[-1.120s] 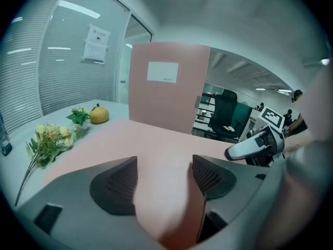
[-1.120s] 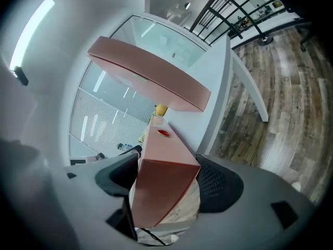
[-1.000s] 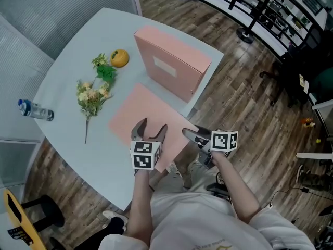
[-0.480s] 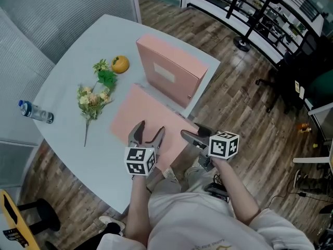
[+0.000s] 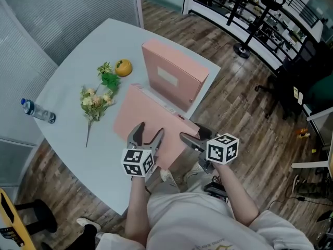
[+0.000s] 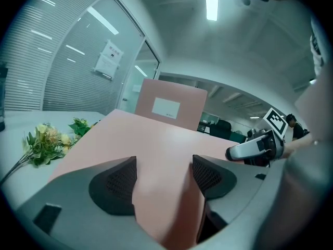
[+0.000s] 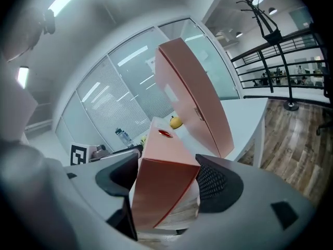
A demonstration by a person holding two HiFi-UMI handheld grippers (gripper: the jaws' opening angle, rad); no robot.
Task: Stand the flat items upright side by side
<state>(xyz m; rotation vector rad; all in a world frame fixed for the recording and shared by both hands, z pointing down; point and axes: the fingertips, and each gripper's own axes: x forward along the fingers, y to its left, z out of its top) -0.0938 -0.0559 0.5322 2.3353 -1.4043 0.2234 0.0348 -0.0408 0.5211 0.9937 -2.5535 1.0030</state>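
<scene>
Gripping the near end of the flat pink box point(image 5: 145, 117), both grippers sit at 6 o'clock on the table point(image 5: 78, 56), where that end juts past the edge. The left gripper point(image 5: 147, 135) has its jaws set fairly wide, and the left gripper view shows the box point(image 6: 145, 139) filling the gap of the left gripper point(image 6: 164, 178), a pad against each side. The right gripper point(image 5: 195, 138) takes the corner at 4 o'clock of the box; in its own view the right gripper point(image 7: 166, 178) has its jaws pressed on the box point(image 7: 161, 191) from both sides, floorboards showing beneath. A second, upright box point(image 5: 171, 74) stands at 1 o'clock of the held one, just beside its far edge, and rises behind it in the left gripper view point(image 6: 169, 105) and the right gripper view point(image 7: 192, 98). Flowers point(image 5: 96, 99) lie at 9 o'clock of the held box, an orange point(image 5: 123, 67) at 11 o'clock, and a bottle point(image 5: 36, 111) lies well apart near the table's 9 o'clock rim.
</scene>
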